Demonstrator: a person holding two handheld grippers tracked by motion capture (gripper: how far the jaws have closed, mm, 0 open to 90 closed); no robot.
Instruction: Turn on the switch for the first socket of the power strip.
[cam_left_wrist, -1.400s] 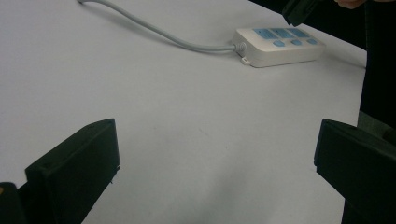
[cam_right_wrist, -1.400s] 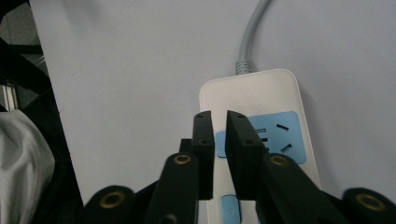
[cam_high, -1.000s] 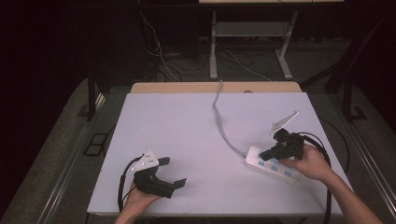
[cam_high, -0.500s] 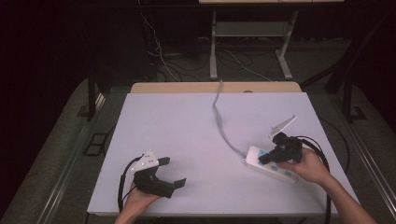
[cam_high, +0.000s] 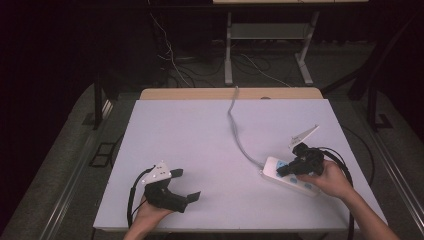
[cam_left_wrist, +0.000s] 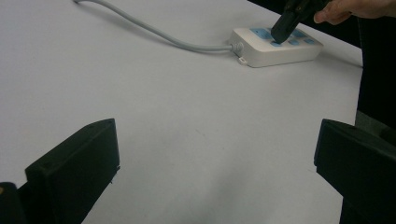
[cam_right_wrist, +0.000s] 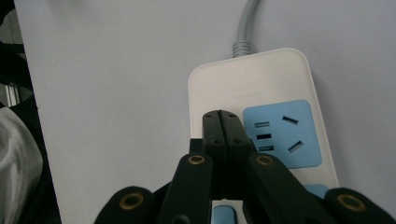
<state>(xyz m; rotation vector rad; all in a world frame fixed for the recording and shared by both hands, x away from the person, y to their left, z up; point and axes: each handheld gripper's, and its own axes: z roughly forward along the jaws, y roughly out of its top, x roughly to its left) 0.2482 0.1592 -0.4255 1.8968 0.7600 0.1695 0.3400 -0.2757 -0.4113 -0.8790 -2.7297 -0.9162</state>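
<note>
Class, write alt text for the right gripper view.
Closed black tongs press their tips onto a white power strip beside its blue socket panel. The strip's grey cable runs away across a white table.

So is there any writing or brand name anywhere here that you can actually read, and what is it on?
Power strip: faint embossed marks on its white top near the cable end, above the blue socket panel; too faint and blurred to read.
Grippers, white table and grey cable: no text, numbers or signs on them.
Nothing legible anywhere.
</note>
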